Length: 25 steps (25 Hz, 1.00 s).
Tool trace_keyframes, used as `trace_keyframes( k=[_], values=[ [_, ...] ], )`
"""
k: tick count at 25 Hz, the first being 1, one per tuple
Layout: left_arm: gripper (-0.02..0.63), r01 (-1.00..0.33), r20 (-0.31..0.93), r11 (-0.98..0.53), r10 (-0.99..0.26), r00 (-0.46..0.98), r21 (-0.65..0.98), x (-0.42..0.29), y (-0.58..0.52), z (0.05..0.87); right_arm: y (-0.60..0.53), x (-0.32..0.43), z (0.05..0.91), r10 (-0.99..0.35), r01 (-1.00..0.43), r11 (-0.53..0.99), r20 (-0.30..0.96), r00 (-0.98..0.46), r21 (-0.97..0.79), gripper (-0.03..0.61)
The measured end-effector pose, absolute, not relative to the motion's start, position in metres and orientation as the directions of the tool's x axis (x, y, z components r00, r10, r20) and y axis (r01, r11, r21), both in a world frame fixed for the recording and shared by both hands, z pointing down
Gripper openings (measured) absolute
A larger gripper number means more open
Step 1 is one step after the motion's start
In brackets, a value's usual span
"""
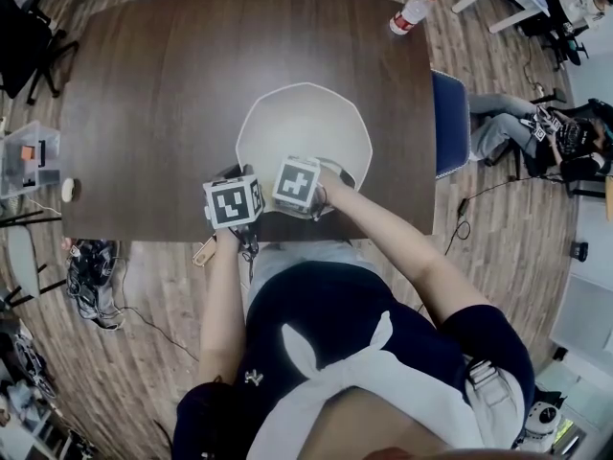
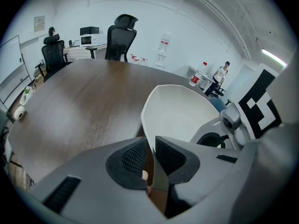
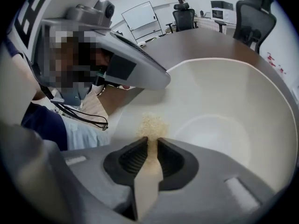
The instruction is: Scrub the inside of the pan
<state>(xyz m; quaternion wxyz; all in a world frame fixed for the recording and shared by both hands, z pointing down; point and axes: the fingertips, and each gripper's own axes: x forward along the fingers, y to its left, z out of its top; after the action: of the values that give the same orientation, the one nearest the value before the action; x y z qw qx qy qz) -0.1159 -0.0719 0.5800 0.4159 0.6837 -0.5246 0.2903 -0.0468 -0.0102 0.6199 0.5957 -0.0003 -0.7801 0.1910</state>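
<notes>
A dark brown wooden table (image 1: 144, 94) fills most of the head view. The white pan (image 1: 302, 123) sits on it at the near edge, right in front of the person, its angular rim standing out against the wood and its inside looking bare and pale. Both grippers meet at the pan's near side. The left gripper (image 2: 150, 146) has its jaws drawn close together, and the thin near rim of the pan is pinched between the ribbed pads; something wood-coloured shows just below the pads, but what it is cannot be told. The right gripper (image 3: 153, 146) reaches down into the pan just beside the left one. Its jaws are nearly together on a thin beige scrub pad (image 3: 150, 125), whose fuzzy tip sticks out past the pads and lies against the pan's inner wall, near the rim. The only print on the grippers is the black-and-white square pattern on each marker cube (image 1: 233, 202), which carries no letters. At the far right corner of the table lies a clear bottle (image 1: 412, 11) with a red cap and a red label, and its writing is too small to read. The sheets on the wall (image 2: 163, 45) behind the table are just as illegible.
</notes>
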Motion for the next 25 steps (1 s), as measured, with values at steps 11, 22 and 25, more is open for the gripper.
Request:
trace_keyframes(
  k=[11,22,25],
  values=[
    [0.064,-0.954,0.828,-0.112,-0.475,0.298,0.279,-0.113,-0.073,0.582,-0.038,-0.075,0.625,0.089,-0.14,0.977,0.907,-0.412,-0.16,0.061],
    [0.064,-0.947,0.824,-0.119,-0.469,0.319,0.299,-0.115,-0.072,0.579,-0.062,-0.083,0.629,-0.001,-0.185,0.979,0.902,-0.431,-0.087,0.061],
    [0.064,-0.946,0.821,-0.118,-0.472,0.32,0.301,-0.115,-0.072,0.581,-0.068,-0.085,0.631,-0.022,-0.18,0.982,0.9,-0.434,-0.063,0.061]
  ],
)
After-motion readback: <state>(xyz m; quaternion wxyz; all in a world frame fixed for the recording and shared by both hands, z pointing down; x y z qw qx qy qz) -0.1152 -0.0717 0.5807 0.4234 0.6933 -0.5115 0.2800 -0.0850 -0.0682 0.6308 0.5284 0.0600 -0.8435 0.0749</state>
